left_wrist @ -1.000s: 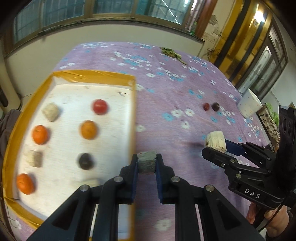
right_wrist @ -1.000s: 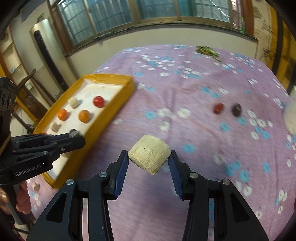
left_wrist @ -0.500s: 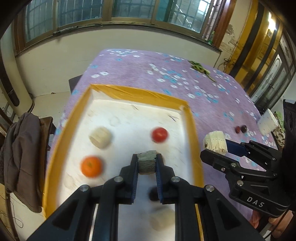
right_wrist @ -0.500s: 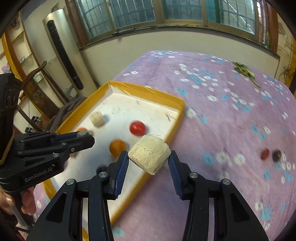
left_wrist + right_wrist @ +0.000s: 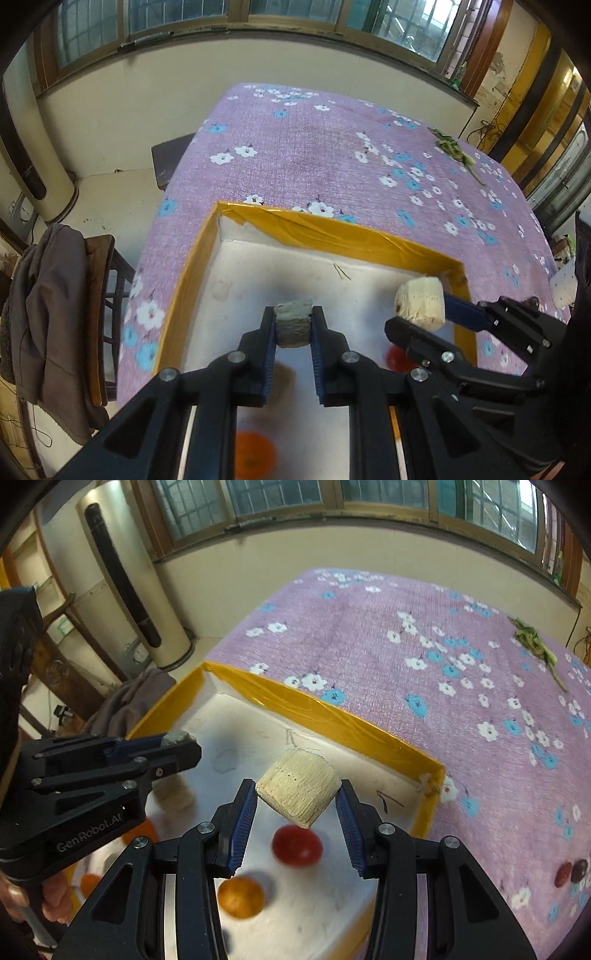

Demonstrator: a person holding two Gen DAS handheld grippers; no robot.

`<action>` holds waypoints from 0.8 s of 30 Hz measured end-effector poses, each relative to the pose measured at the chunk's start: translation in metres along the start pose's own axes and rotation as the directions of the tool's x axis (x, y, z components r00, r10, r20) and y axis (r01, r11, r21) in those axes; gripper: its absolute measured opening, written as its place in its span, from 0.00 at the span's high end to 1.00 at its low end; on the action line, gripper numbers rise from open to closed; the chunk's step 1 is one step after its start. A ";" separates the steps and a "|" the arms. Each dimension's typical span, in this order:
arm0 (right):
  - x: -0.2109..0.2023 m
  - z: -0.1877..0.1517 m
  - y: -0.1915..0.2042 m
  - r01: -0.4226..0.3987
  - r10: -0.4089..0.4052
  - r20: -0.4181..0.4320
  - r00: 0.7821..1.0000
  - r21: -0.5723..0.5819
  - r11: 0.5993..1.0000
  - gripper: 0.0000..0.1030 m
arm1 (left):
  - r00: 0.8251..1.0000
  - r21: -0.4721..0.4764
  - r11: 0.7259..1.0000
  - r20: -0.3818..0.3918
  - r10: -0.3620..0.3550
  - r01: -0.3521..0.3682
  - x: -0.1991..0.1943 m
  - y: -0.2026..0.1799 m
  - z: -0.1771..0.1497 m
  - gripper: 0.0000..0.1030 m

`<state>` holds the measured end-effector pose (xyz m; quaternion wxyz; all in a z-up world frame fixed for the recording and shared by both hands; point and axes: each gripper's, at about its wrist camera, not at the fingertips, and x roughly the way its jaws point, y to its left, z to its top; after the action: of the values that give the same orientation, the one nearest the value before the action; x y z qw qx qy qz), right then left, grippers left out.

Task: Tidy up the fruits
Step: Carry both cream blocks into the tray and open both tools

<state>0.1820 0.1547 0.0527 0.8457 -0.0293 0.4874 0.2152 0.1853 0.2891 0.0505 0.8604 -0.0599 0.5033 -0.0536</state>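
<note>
we take the shallow rectangular tray with yellow taped walls and a scuffed white floor (image 5: 332, 236) as our landmark; it lies on a table under a purple woven cloth printed with white and blue flowers (image 5: 388, 635).

over the tray's white floor, our left gripper (image 5: 293, 325), black plastic with ribbed blue pads, has its jaws drawn in tight on a small grey-green block with a rough, stony top (image 5: 293, 323). the block sits squarely between the pads, clear of the floor.

toward the tray's right-hand wall, our right gripper (image 5: 298, 794) has its jaws partly apart, pressed on a pale cream stubby cylinder with a fibrous, ribbed side (image 5: 299, 788). the cylinder is tilted, one corner pointing down, and it hangs above the tray floor.

on the tray floor below the cylinder lies a smooth round red fruit (image 5: 297, 845), blurred. nearer to us on the same floor is a round orange fruit with a dull skin (image 5: 241, 897). a second orange fruit (image 5: 90, 884) shows at the tray's left side, partly hidden by the left gripper, and a pale cream lump (image 5: 173, 794) rests behind that gripper's fingers.

outside the tray, well to its right on the cloth, two small dark red oval fruits (image 5: 570, 873) lie touching. far beyond the tray, a sprig of green leaves (image 5: 535, 642) lies on the cloth. left of the tray, a brown garment (image 5: 44, 314) hangs over a wooden chair.
</note>
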 end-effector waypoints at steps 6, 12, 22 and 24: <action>0.017 0.000 -0.003 0.008 -0.008 -0.030 1.000 -0.011 1.000 0.58 | 0.999 0.000 1.000 -0.033 -0.005 0.005 0.019 0.001 0.008 0.81; 0.023 0.000 -0.005 0.021 -0.022 -0.041 0.999 -0.026 0.999 0.58 | 0.998 -0.013 1.000 -0.066 -0.006 0.005 0.034 0.004 0.012 0.81; 0.020 -0.004 -0.011 0.053 -0.054 -0.047 0.997 -0.018 0.998 0.55 | 0.998 -0.020 1.000 -0.058 0.006 -0.007 0.031 0.008 0.008 0.59; 0.014 -0.006 -0.015 0.051 -0.051 -0.044 0.998 -0.006 0.999 0.53 | 0.998 -0.019 1.000 -0.058 0.010 -0.011 0.029 0.009 0.006 0.59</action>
<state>0.1892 0.1447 0.0354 0.8400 -0.0486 0.5043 0.1942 0.2049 0.2942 0.0268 0.8451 -0.0638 0.5288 -0.0460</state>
